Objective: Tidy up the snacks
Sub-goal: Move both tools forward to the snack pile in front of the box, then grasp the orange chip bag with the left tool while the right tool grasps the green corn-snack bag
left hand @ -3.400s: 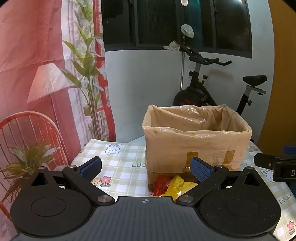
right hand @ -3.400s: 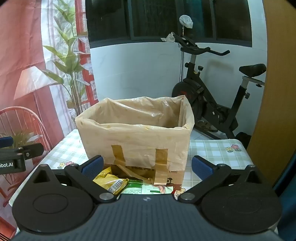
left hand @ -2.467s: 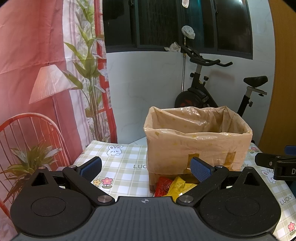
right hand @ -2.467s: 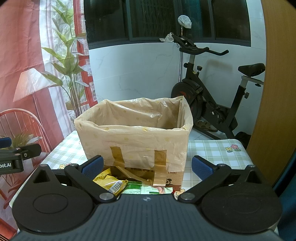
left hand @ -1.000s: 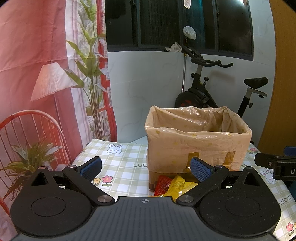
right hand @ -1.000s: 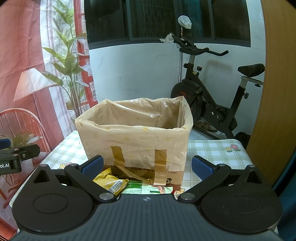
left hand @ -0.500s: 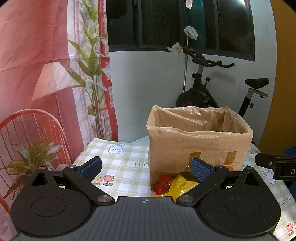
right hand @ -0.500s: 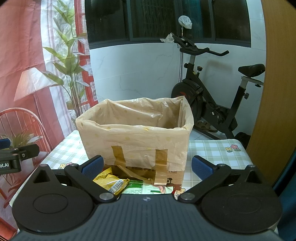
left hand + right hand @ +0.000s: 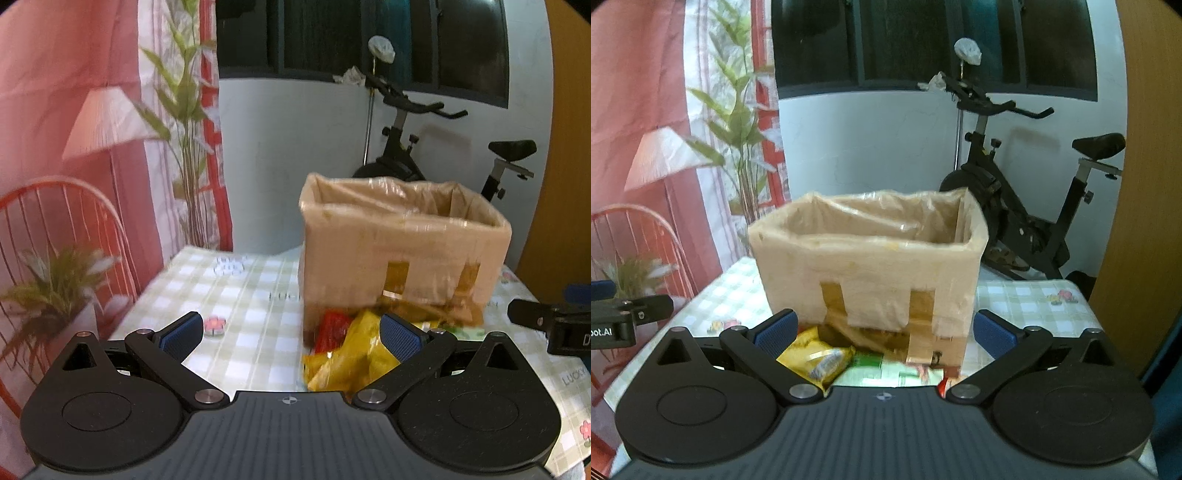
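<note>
Left tool (image 9: 291, 330) gapes beside yellow snack packet (image 9: 345, 356).

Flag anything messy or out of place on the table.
Snack packets lie loose in a heap against the plastic-lined cardboard box instead of inside: a yellow crinkled packet, a red packet and a green flat packet. Both grippers' jaws are open and empty.
</note>
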`<act>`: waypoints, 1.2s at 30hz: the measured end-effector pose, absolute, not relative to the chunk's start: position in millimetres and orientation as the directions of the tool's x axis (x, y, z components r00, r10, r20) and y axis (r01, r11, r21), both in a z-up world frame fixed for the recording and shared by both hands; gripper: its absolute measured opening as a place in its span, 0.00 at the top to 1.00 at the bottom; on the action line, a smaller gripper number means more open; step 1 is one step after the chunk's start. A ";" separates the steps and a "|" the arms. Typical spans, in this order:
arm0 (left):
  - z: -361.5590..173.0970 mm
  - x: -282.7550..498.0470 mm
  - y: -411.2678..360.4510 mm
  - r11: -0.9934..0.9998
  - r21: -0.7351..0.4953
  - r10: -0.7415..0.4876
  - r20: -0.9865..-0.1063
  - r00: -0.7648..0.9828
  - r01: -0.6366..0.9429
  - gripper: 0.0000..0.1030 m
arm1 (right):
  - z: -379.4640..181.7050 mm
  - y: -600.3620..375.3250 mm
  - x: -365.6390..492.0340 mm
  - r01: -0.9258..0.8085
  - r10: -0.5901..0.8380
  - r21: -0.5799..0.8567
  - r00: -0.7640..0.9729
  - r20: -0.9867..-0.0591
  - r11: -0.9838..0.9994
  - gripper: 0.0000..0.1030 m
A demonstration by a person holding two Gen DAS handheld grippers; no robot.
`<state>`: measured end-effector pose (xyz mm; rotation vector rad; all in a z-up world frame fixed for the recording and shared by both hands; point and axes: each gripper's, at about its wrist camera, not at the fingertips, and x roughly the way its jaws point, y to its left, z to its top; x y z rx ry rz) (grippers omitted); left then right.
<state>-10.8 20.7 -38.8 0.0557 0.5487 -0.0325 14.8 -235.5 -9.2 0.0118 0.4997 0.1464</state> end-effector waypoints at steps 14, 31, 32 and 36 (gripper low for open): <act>-126.4 -24.3 38.3 0.989 -0.045 -0.137 -0.625 0.769 0.140 0.01 | -92.3 -237.1 4.0 -0.193 0.211 0.095 0.767 -0.606 0.977 0.04; -174.3 -33.4 16.3 0.926 -0.018 -0.283 -0.696 0.660 0.378 0.01 | -127.3 -235.8 -1.7 -0.198 0.214 0.100 0.717 -0.664 0.975 0.06; -177.3 -30.6 15.4 0.925 -0.007 -0.276 -0.698 0.661 0.379 0.01 | -127.5 -236.2 -1.8 -0.198 0.215 0.103 0.716 -0.665 0.975 0.06; -183.8 -17.0 20.0 0.914 -0.062 -0.326 -0.699 0.636 0.400 0.00 | -130.3 -235.9 -0.6 -0.203 0.222 0.108 0.707 -0.672 0.973 0.06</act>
